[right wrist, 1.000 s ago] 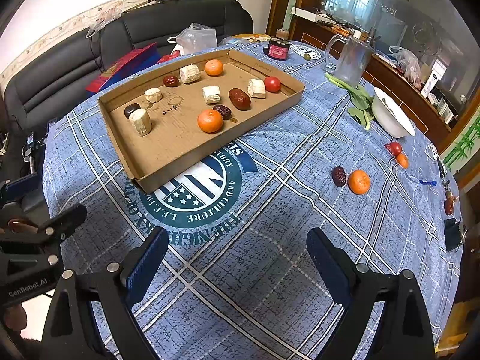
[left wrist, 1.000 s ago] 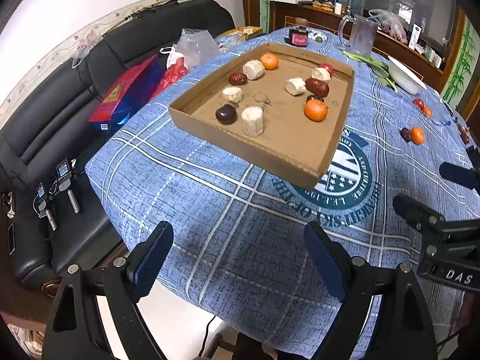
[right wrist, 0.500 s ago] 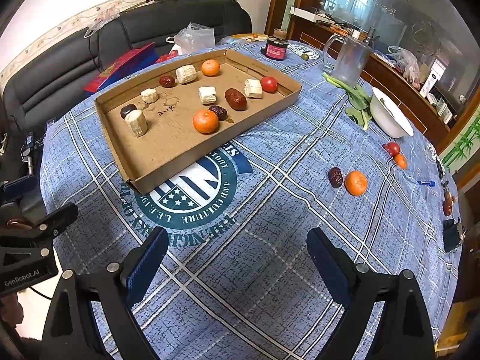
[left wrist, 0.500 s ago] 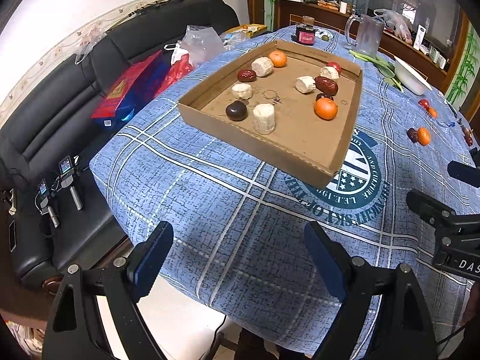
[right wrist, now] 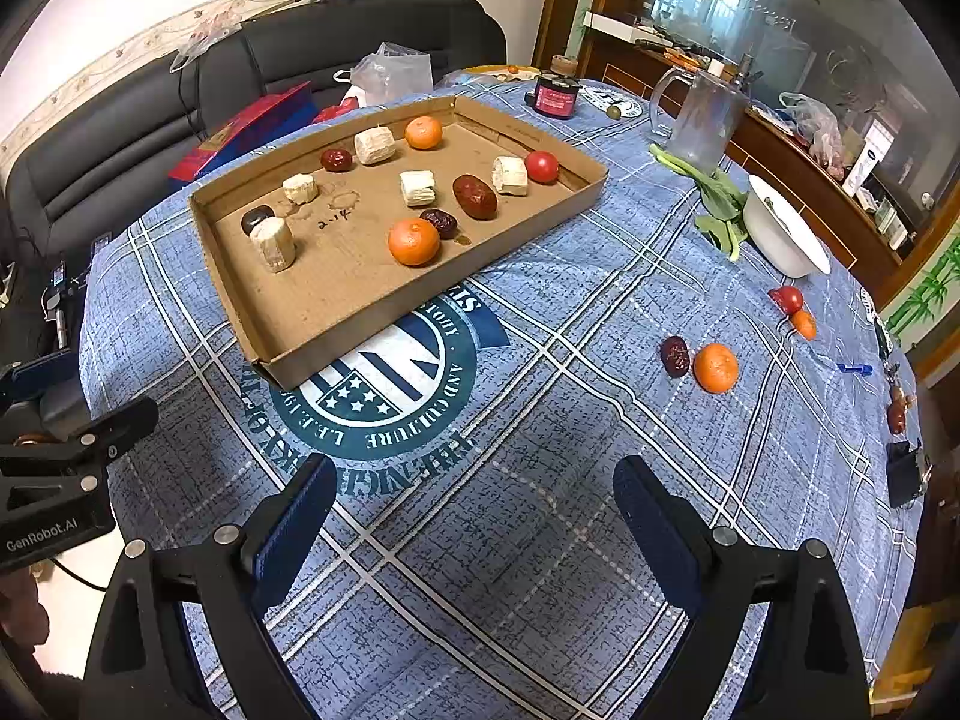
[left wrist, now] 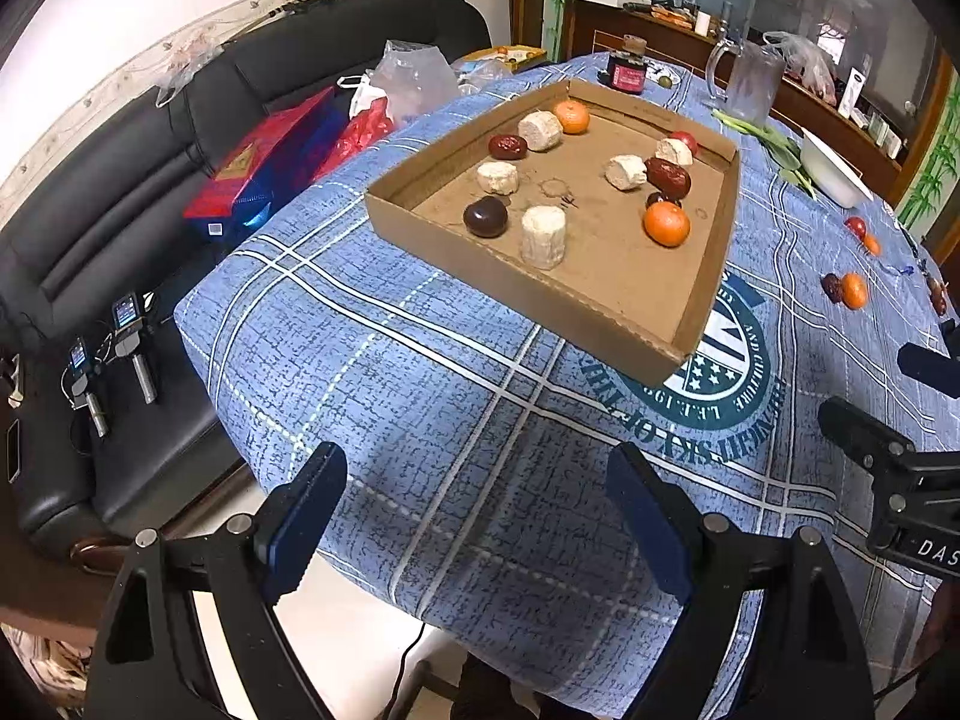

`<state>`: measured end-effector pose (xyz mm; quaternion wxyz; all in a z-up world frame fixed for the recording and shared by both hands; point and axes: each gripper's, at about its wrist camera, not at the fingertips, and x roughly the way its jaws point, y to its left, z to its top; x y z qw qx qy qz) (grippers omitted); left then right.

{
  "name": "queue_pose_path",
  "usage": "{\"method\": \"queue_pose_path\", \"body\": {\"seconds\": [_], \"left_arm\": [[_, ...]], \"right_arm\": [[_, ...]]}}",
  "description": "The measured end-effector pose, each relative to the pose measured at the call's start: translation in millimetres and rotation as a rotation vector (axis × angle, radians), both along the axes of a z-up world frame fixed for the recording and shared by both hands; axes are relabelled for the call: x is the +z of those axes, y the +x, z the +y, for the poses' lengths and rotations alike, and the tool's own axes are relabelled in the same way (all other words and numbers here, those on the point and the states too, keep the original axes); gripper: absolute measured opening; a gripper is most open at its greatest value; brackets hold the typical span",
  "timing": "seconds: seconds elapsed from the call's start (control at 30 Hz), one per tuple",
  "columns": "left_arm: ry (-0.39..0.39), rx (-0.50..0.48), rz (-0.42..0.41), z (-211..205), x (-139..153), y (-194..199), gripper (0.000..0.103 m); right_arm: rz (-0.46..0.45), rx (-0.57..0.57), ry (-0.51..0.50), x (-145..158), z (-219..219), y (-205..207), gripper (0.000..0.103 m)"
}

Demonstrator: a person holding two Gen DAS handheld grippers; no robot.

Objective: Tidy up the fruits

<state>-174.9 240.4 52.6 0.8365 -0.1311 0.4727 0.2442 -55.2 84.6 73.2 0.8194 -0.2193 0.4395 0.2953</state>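
Four loose fruits, right of frame: mandarin (right wrist: 715, 367), firm, light, rolls; pinch across its middle. Both my grippers (left wrist: 474, 510) (right wrist: 474, 516) gape wide, empty.

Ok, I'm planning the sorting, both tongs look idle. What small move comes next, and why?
Probably send the right tongs, open and empty, toward the loose orange beside the dark date; both lie on the cloth outside the cardboard tray, on that side.
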Motion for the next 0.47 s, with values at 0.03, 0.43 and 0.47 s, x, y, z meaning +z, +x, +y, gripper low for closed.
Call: {"method": "queue_pose_path", "body": {"seconds": [0.03, 0.43, 0.47], "left_arm": [[0.0, 0.0, -0.003, -0.1, 0.3, 0.1, 0.088], [-0.034, -0.024, 0.01, 0.1, -0.9, 7.3, 0.089], [-0.033, -0.026, 0.012, 0.2, -1.1, 7.5, 0.089]], "right_arm": [[0.001, -0.001, 0.0, -0.1, 0.3, 0.3, 0.096], [0.009, 0.001, -0.002, -2.3, 1.7, 3.1, 0.096], [0.01, 0.001, -0.002, -2.5, 1.8, 3.2, 0.096]]}}
